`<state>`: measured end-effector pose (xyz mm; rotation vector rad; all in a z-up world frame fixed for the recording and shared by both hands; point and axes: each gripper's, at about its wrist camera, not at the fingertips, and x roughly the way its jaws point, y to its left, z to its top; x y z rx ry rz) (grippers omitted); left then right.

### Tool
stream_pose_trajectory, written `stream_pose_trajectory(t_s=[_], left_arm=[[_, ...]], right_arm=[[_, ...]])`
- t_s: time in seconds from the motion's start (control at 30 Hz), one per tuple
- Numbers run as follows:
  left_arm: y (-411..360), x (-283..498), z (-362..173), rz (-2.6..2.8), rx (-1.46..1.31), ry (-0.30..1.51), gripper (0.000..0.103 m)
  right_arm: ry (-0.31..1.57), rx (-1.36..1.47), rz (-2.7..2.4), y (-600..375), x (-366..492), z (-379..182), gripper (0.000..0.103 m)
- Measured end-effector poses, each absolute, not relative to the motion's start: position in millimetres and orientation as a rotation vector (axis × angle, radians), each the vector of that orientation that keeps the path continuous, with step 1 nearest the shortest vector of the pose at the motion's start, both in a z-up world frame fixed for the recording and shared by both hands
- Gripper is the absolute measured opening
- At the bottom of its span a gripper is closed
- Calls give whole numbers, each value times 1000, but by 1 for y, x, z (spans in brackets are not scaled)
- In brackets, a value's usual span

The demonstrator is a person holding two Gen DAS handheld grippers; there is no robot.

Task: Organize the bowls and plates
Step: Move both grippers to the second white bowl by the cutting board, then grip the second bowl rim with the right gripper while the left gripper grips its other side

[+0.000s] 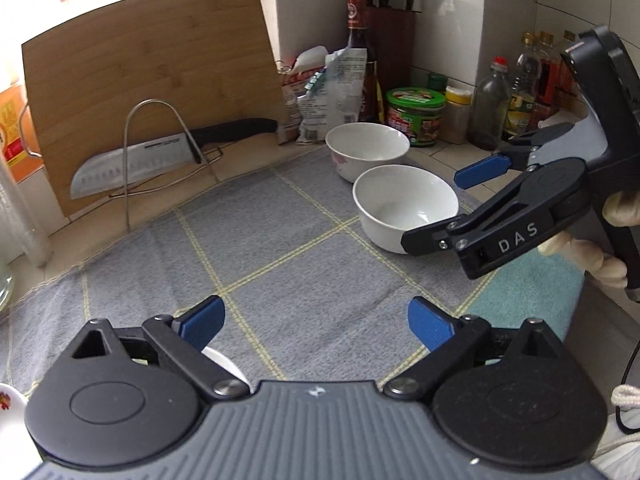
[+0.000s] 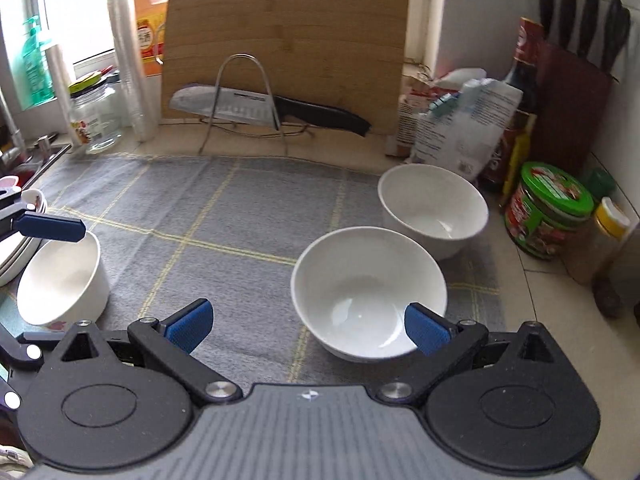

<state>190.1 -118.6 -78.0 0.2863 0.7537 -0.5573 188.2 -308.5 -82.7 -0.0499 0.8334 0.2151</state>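
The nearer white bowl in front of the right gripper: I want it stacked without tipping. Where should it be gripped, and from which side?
Probably by the rim. The nearer white bowl stands upright, mouth up, with smooth sloping walls. Bring the open right gripper down from above on the near side, one pad inside the rim and one outside.

White tiled walls [image 1: 508, 12] meet at the far right corner. A window [image 2: 80, 4] at far left admits bright daylight. The tiled countertop [image 2: 532, 280] carries a grey checked cloth [image 2: 224, 216]; a bamboo board [image 1: 152, 80] leans against the far wall.
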Motion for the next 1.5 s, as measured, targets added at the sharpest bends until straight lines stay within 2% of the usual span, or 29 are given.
stream_pose_trajectory(t_s=[0.77, 1.1, 1.3, 1.5], left_arm=[[-224, 231, -132, -496, 304, 847, 97], [-249, 234, -134, -491, 391, 805, 91], [-251, 241, -135, -542, 392, 800, 87], [-249, 242, -135, -580, 395, 780, 86]], right_arm=[[917, -14, 435, -386, 250, -118, 102], [919, -7, 556, -388, 262, -124, 94], [932, 0, 542, -387, 265, -127, 82], [922, 5, 549, -389, 267, -126, 81]])
